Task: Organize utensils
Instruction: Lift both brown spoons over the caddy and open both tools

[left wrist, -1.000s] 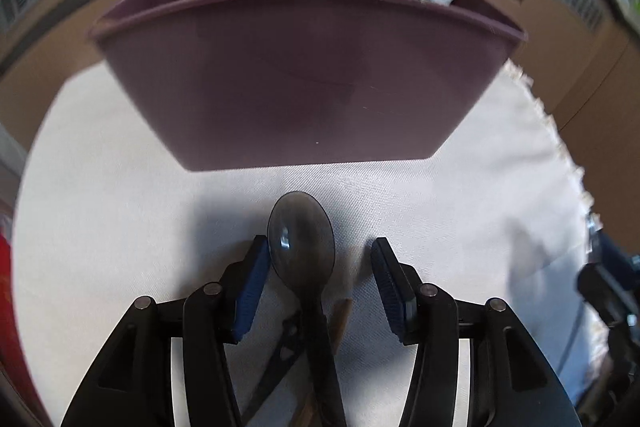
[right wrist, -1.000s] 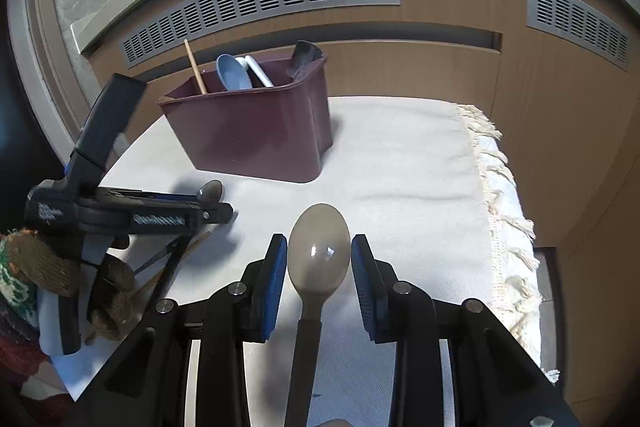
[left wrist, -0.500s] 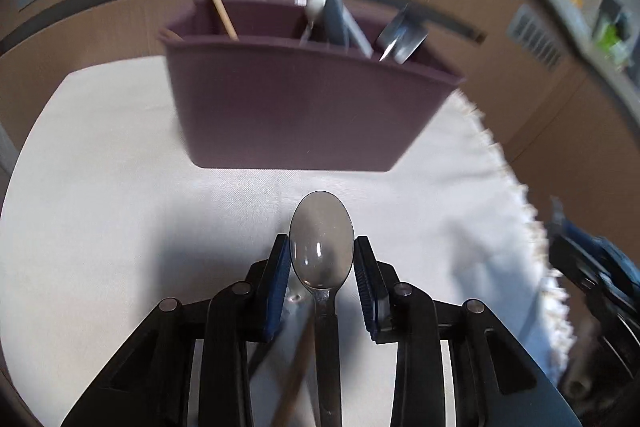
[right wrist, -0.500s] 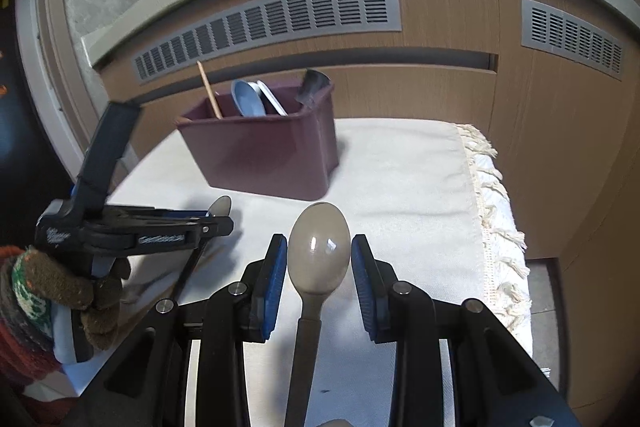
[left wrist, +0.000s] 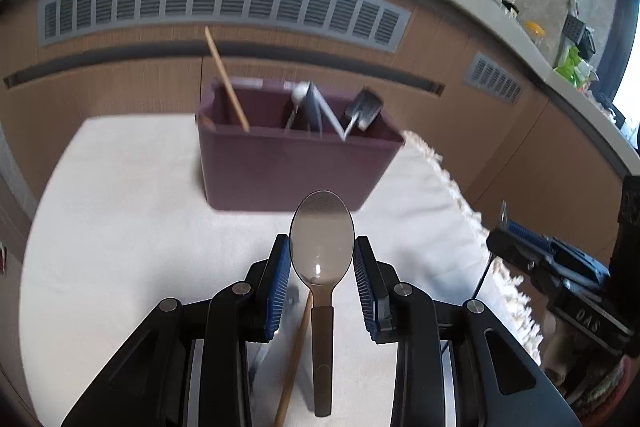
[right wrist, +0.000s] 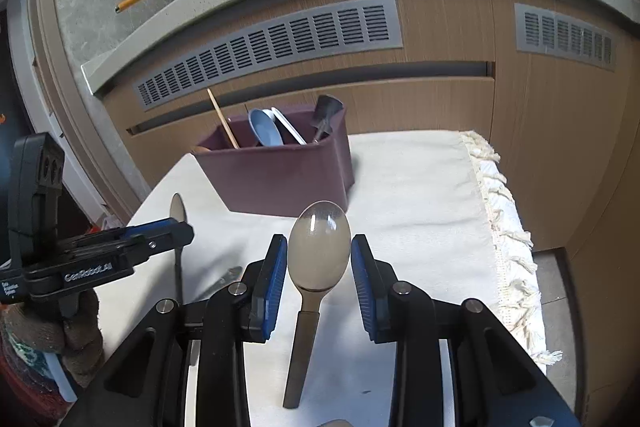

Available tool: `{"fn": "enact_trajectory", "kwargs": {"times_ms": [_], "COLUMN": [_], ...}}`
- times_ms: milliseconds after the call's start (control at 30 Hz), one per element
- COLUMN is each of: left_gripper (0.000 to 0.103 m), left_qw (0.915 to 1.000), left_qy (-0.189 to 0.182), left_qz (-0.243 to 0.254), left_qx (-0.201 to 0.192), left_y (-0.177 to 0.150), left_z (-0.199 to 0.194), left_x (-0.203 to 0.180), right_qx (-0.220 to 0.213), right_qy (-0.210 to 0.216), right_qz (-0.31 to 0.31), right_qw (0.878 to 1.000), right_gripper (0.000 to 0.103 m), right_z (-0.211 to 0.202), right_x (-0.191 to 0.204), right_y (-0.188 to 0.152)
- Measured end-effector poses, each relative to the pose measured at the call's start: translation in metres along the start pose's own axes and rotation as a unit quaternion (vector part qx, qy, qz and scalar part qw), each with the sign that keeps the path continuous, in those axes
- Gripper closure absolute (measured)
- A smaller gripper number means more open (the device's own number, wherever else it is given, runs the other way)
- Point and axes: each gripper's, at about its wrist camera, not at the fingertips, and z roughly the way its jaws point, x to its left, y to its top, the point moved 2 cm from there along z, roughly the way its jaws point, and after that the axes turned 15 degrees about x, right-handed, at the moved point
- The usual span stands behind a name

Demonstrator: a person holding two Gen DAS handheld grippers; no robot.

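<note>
Your left gripper [left wrist: 322, 263] is clamped on a dark spoon [left wrist: 322, 247] — bowl up between the blue pads, handle hanging clear of the white cloth [left wrist: 120, 227]. Your right gripper [right wrist: 319, 261] grips a second, paler spoon [right wrist: 319, 251] the same way. The maroon utensil box [right wrist: 280, 171] stands on the cloth beyond both grippers, near the cabinet front; it holds a wooden stick [right wrist: 222, 119], a blue spoon [right wrist: 264, 129] and a dark utensil [right wrist: 326, 115]. One chopstick [left wrist: 294, 359] lies on the cloth under your left gripper — well short of the box.
</note>
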Motion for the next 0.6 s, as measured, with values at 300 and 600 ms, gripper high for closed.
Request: {"fn": "enact_trajectory", "kwargs": {"times_ms": [300,600], "left_gripper": [0.070,0.070], "left_qw": [0.9928,0.9705], "left_qy": [0.015,0.028], "left_qz": [0.024,-0.003], "left_qx": [-0.117,-0.239], "left_y": [0.066,0.140], "left_z": [-0.066,-0.120], "left_x": [-0.019,0.003], "right_qx": [-0.060,-0.146], "right_qy": [-0.035,-0.078], "right_qz": [-0.049,-0.087], "right_qw": [0.996,0.982], "right_gripper": [0.073,0.073], "right_z": [-0.046,-0.088], "right_x": [0.020,0.044], "right_y": [0.049,0.149]}}
